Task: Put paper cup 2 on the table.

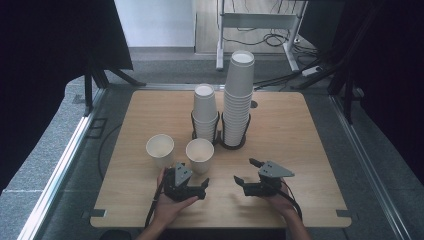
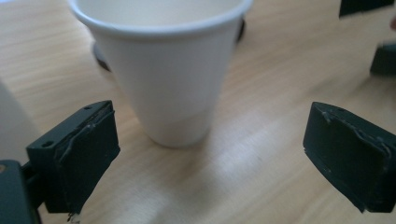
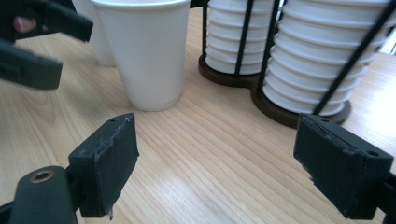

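Note:
Two loose white paper cups stand on the wooden table [image 1: 300,150]: one [image 1: 199,154] near the middle and another [image 1: 160,148] to its left. My left gripper [image 1: 202,189] lies just in front of the middle cup, open, with nothing between its jaws. In the left gripper view that cup [image 2: 175,70] stands upright just beyond the wide-apart jaws of my left gripper [image 2: 210,154]. My right gripper [image 1: 245,170] is open to the right, aimed toward the cups. In the right gripper view, my right gripper [image 3: 215,163] has bare table between its jaws and the cup [image 3: 147,51] stands ahead of it.
A short stack of cups [image 1: 205,112] and a tall stack [image 1: 238,100] sit in a black wire holder [image 1: 232,142] behind the loose cups. The stacks [image 3: 322,56] stand close ahead of my right gripper. Table edges lie near both hands.

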